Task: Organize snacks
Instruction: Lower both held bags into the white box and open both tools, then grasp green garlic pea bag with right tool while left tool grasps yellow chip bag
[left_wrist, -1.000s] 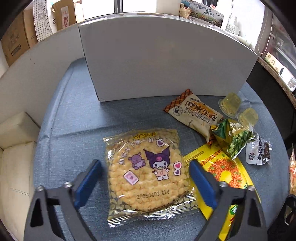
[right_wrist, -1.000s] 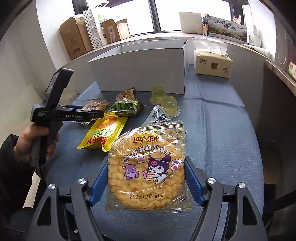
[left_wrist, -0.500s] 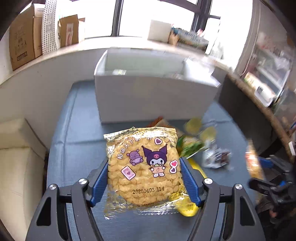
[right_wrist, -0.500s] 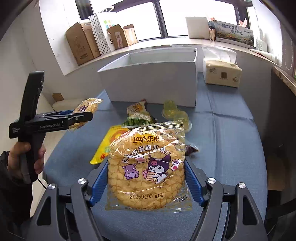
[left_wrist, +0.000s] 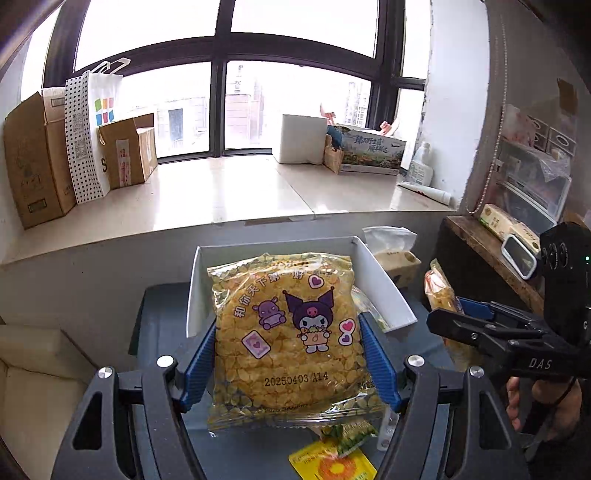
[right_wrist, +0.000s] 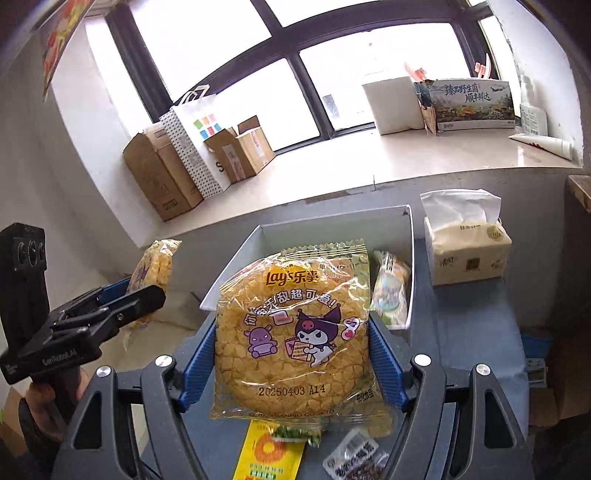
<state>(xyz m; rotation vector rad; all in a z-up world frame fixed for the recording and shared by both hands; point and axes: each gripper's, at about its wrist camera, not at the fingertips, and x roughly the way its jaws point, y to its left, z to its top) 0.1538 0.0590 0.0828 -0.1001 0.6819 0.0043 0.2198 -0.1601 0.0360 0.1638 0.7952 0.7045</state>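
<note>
Chip packs (left_wrist: 291, 332) (right_wrist: 295, 339) clamped in both tongs (left_wrist: 288, 354) (right_wrist: 293, 360); white bin (right_wrist: 410, 258) holds pastel packet (right_wrist: 389, 288).

Ahead of my grippers I saw a dark-framed window (left_wrist: 221, 74) glaring with daylight, a pale sill (left_wrist: 229, 195) carrying cardboard boxes (left_wrist: 33, 162), white walls (right_wrist: 85, 155).

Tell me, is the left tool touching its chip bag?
Touching. The left wrist view shows both blue pads of the left tool pressed against the chip bag edges, no gap.

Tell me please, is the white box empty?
No: the white box already holds a pastel snack packet against its right wall.
</note>
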